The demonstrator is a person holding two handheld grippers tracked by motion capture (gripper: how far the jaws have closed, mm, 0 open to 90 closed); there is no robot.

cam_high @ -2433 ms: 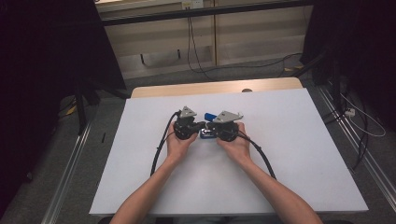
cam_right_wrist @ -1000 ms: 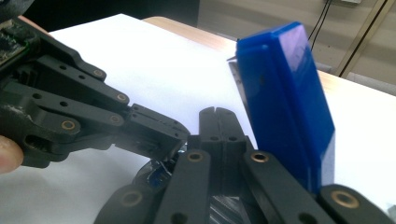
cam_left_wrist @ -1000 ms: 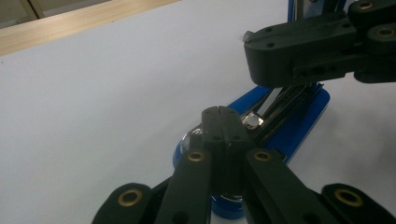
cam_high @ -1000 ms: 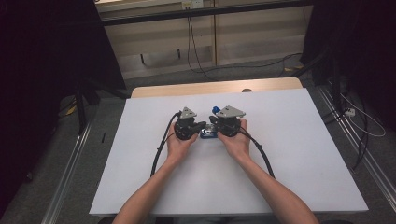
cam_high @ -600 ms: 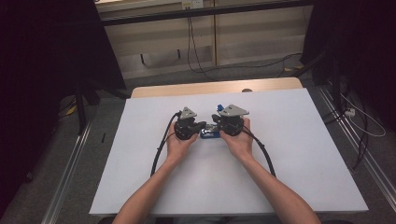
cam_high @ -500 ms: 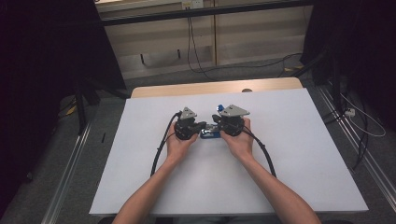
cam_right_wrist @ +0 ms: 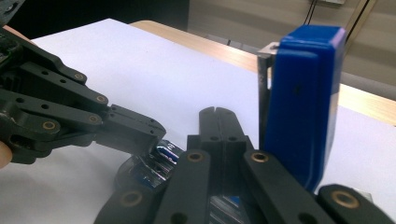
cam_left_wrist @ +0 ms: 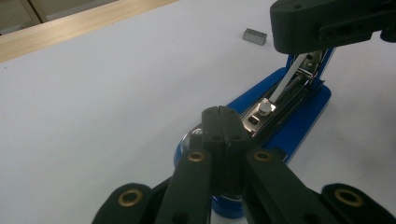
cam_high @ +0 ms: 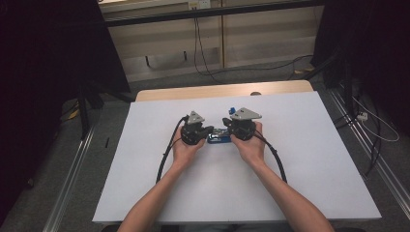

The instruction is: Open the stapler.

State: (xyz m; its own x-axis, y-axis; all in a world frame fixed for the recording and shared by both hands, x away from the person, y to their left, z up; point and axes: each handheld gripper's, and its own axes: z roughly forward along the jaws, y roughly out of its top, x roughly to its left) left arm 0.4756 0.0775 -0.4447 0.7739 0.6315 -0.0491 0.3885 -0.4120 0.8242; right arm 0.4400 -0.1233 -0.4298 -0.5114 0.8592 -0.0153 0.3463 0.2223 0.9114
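A blue stapler (cam_high: 218, 138) lies mid-table on the white table (cam_high: 309, 159), swung open. Its blue lid (cam_right_wrist: 303, 102) stands nearly upright, and the metal magazine (cam_left_wrist: 280, 93) lies bare over the blue base (cam_left_wrist: 303, 121). My left gripper (cam_left_wrist: 218, 112) is shut, its tips resting on the front end of the magazine. My right gripper (cam_right_wrist: 215, 112) is shut too, low beside the raised lid with nothing between its jaws. In the high view the left gripper (cam_high: 209, 130) and right gripper (cam_high: 227, 128) meet over the stapler, tips almost touching.
A small grey strip of staples (cam_left_wrist: 255, 36) lies on the table beyond the stapler. A wooden edge (cam_high: 217, 91) runs along the table's far side. Black cables (cam_high: 167, 154) trail from both grippers toward the person. Dark curtains and metal rails flank the table.
The right gripper has shifted slightly up and away, and the stapler's blue lid has swung up to stand nearly upright. The left gripper has stayed on the stapler's front.
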